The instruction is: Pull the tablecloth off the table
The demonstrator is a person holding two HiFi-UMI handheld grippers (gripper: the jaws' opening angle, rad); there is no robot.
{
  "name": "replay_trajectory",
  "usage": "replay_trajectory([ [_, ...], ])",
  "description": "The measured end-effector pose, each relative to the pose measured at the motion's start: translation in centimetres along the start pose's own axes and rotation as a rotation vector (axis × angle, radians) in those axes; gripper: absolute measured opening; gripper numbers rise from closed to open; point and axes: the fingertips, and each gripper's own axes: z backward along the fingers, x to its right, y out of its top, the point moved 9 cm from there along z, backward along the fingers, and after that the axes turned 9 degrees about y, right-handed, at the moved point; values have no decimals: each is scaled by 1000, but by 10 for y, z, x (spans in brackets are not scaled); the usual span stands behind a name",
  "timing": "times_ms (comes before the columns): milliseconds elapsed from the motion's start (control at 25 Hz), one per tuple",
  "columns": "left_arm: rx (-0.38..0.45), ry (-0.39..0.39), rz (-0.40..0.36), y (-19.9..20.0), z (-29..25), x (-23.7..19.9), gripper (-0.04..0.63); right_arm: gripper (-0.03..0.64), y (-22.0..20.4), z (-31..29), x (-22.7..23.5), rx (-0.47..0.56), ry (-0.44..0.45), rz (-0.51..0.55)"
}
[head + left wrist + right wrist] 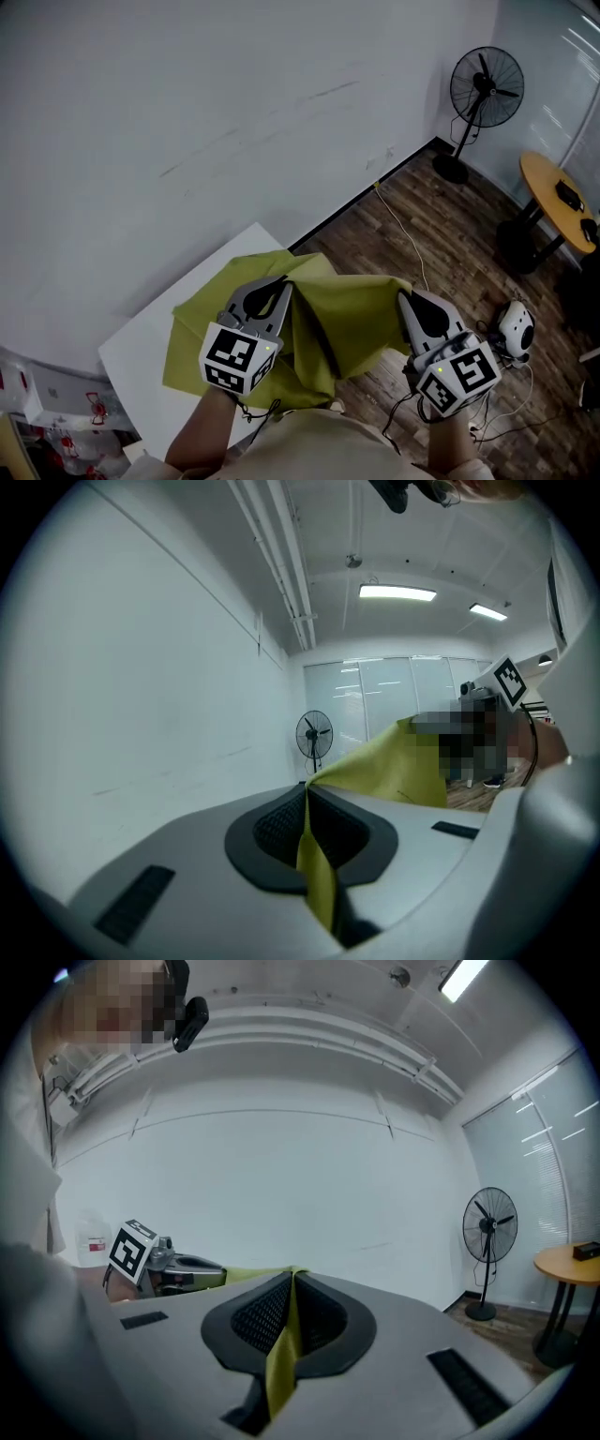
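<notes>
Closest to us, our left gripper (281, 287) and our right gripper (405, 298) are each clamped shut on a fold of the yellow-green fabric tablecloth (352, 314). In each gripper view a thin band of that cloth runs up between the ribbed dark pads, with the jaws pressed flat against it. The cloth spans from one grip to the other as a raised, creased sheet, and a loose fold of it sags toward our body between the two marker cubes. Just beyond and below the left gripper, the rest of the cloth lies rumpled on the white square table (141, 352), whose bare top shows on the near-left side and at the far corner. The relation that matters is this. What lies on the table trails away from the left grip, ahead and to our left, while the right grip hangs off the table's edge, above the dark wood-plank floor (412, 230). The left gripper is the one nearer the cloth that rests on the table, so we judge that the pull should draw both grips toward us and to our right, away from that corner, until the trailing edge slides clear. Farther off, a black standing fan (486, 89) stands by the white wall, and a round wooden side table (544, 183) sits at the far right.
</notes>
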Motion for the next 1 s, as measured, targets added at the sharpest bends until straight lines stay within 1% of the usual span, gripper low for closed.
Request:
replay_trajectory([
  [240,-111,-8,29,-40,-1,7,21,32,-34,-5,0,-86,8,-43],
  [400,-143,-13,40,-54,4,9,21,32,-46,-2,-1,-99,18,-85],
  [480,-151,-12,49,-58,8,8,21,32,-49,-3,-3,-110,25,-81],
  [600,-152,-3,57,-59,10,7,21,32,-46,-5,-6,-123,33,-47],
  [1000,-141,2,62,-54,15,10,21,32,-42,0,-11,-106,36,-30],
])
